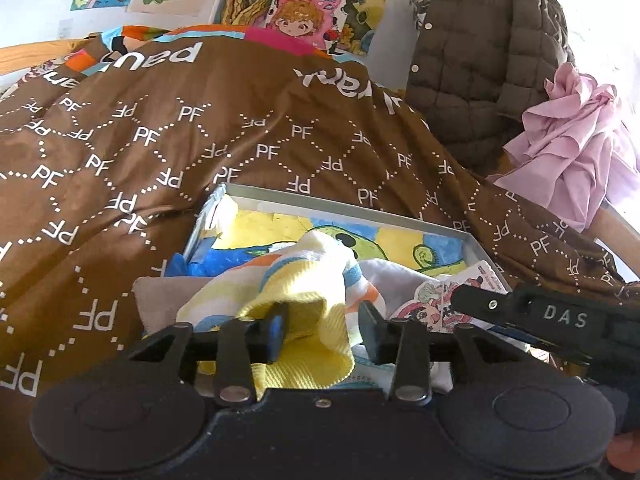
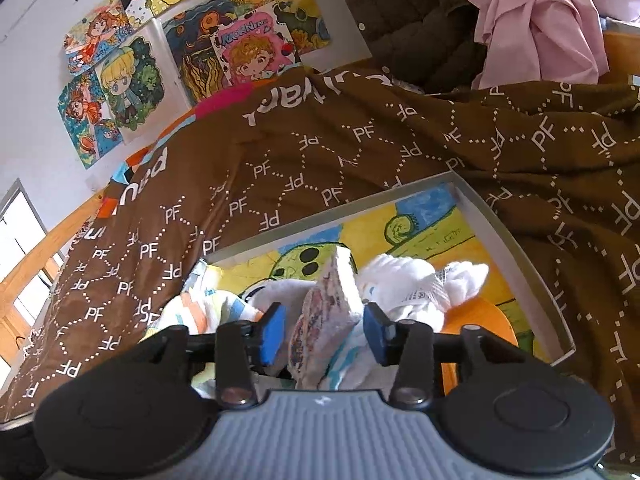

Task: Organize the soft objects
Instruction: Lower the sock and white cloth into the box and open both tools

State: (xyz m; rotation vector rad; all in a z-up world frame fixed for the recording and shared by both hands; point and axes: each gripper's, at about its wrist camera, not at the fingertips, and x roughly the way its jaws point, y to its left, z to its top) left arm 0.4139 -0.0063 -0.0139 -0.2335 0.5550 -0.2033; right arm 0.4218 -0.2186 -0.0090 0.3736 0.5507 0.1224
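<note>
Your left gripper has its jaws spread with a fold of the yellow striped cloth draped loosely between them, not pinched. That cloth is soft and rumpled, heaped in the shallow box on the brown blanket. Your right gripper is spread too, around a flat printed pack standing on edge. The box wall runs close on your right; only the right view shows the white bundle behind it.
</note>
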